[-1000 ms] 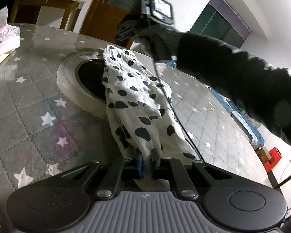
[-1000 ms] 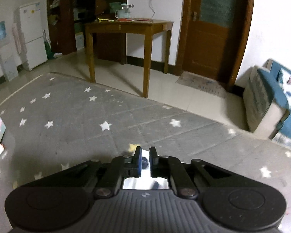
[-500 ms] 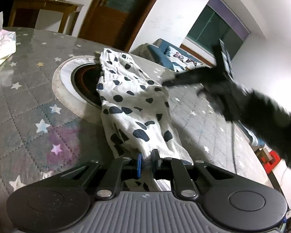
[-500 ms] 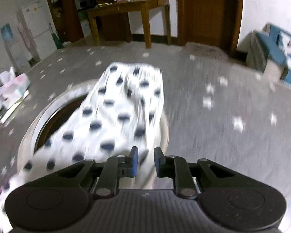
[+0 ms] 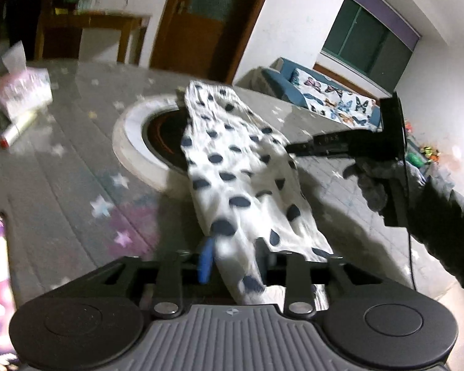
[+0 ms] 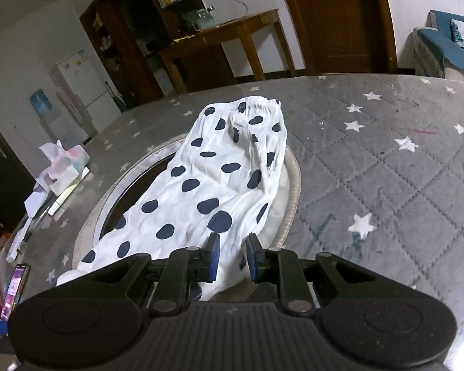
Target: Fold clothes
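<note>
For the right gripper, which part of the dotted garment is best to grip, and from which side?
Probably the near hem of the dotted garment, which lies bunched between the open fingers of the right gripper. Approach low from this end, along its length; the far elastic waistband lies flat, out of easy reach.

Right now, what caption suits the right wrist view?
Open right claw poised over polka-dot garment on star-patterned table.

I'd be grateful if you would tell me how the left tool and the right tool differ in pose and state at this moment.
The left tool is open with the polka-dot garment draped between its fingers at one end; the right tool is open over the garment's side edge. The left view is blurred; the right view is sharp. Both are black with blue pads, over the star-patterned table.
</note>
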Demonstrator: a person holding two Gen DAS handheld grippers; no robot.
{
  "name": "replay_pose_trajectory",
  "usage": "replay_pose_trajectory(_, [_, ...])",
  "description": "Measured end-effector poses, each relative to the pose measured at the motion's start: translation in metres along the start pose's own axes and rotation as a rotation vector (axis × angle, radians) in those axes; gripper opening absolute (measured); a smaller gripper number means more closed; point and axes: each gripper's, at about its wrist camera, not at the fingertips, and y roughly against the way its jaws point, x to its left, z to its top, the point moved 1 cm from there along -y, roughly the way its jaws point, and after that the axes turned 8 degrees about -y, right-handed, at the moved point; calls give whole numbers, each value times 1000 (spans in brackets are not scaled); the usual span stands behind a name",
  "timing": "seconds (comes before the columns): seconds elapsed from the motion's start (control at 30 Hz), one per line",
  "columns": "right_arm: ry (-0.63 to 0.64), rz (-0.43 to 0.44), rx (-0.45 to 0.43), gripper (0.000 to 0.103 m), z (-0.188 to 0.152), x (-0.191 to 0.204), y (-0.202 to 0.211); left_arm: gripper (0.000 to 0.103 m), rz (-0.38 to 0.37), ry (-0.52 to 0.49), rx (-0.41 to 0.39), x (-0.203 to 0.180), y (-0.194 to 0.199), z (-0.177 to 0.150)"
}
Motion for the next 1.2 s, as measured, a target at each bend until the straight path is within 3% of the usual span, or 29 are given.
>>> replay_pose_trajectory(0.1, [-11, 11, 3, 18, -5, -4, 0, 39, 46, -50, -47, -5, 9, 9])
replay_pose_trajectory(0.23, [2, 12, 3, 19, -10, -3, -2, 36, 0, -89, -71, -14, 5, 21])
replay_pose_trajectory(0.33, [20, 1, -8, 8, -11, 2, -2, 30, -44, -111, -39, -20, -8, 19])
replay_pose_trajectory(0.43, [48, -36, -30, 4, -10, 7, 6, 24, -86, -129, -3, -25, -20, 15])
replay_pose_trajectory(0.57, [96, -106, -76, 3, -7, 12, 26, 20, -142, -154, 45, -31, -36, 10])
replay_pose_trajectory(0.7, [130, -186, -30, 4, -15, 7, 20, 20, -199, -179, 94, -37, -53, 5])
replay_pose_trajectory(0.8, [134, -216, -35, 11, -16, 7, 22, 20, -235, -196, 113, -41, -60, 5])
replay_pose_trajectory(0.93, [170, -211, -93, 15, -2, 24, 33, 22, -250, -207, 48, -37, -45, 24])
replay_pose_trajectory(1.03, [214, -192, -86, 15, 10, 42, 20, 22, -203, -192, -1, -31, -48, 38])
replay_pose_trajectory(1.2, [250, -182, -44, 15, 27, 56, -28, 22, -170, -168, 41, -26, -73, 36])
